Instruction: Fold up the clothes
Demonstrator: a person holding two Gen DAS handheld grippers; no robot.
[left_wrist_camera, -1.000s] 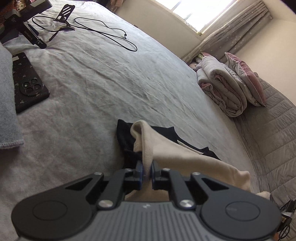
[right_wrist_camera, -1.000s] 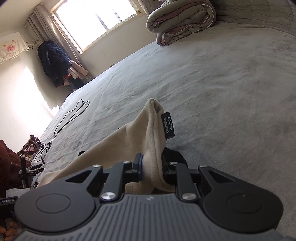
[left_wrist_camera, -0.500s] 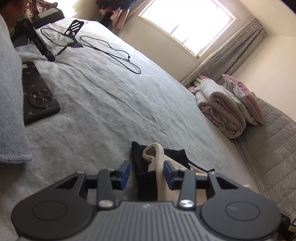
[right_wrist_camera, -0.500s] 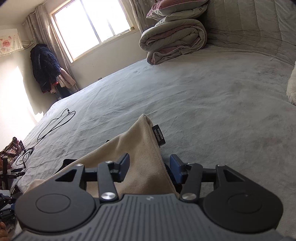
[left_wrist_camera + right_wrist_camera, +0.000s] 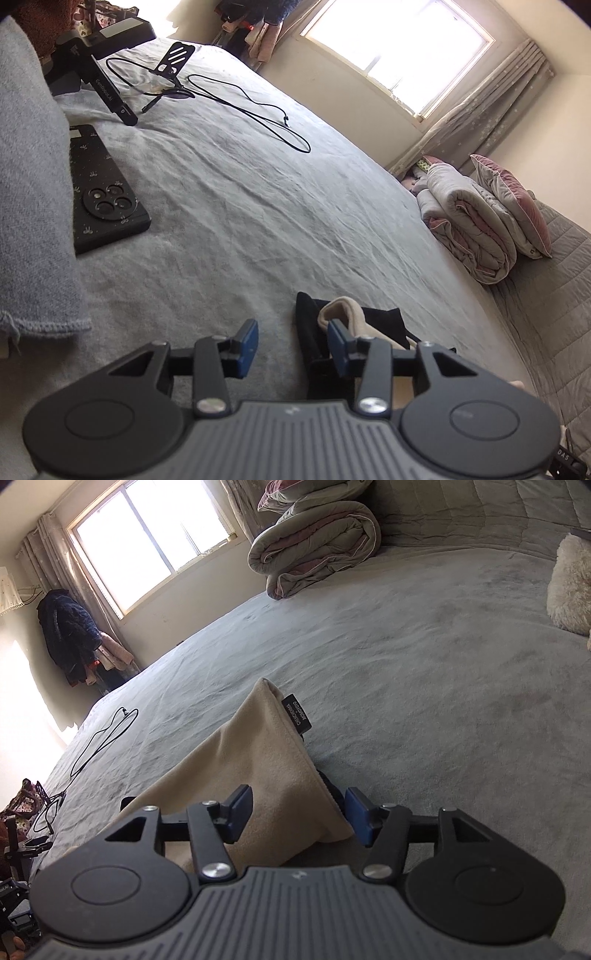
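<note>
Left gripper (image 5: pixel 291 345): held low over the grey bedsheet (image 5: pixel 258 206), pointing along the bed toward the window (image 5: pixel 399 48). Jaws spread wide, gripping nothing. Blue pads (image 5: pixel 246 347) clear of the cloth; right-hand pad just beside the rolled beige edge, contact not discernible.

Right gripper (image 5: pixel 299 816): also low over the bed, aimed toward the window wall. Jaws spread wide, gripping nothing. Beige cloth lying between the two pads (image 5: pixel 239 812), slack.

Beige garment (image 5: pixel 258 753): lying flat on the bedsheet in a folded wedge, corner peak pointing away from the right gripper, black label (image 5: pixel 295 712) at the far edge. Resting on top of a black garment (image 5: pixel 376 325), which shows beneath and beside it in the left wrist view.

Surroundings: black phone (image 5: pixel 103 192), camera side up, on the sheet left of the left gripper, partly under a grey cloth (image 5: pixel 33 184). Black cable (image 5: pixel 251 110) looped farther up the bed. Rolled quilt (image 5: pixel 469 225) and pink pillow (image 5: pixel 513 206) stacked near the window. No containers in view.
</note>
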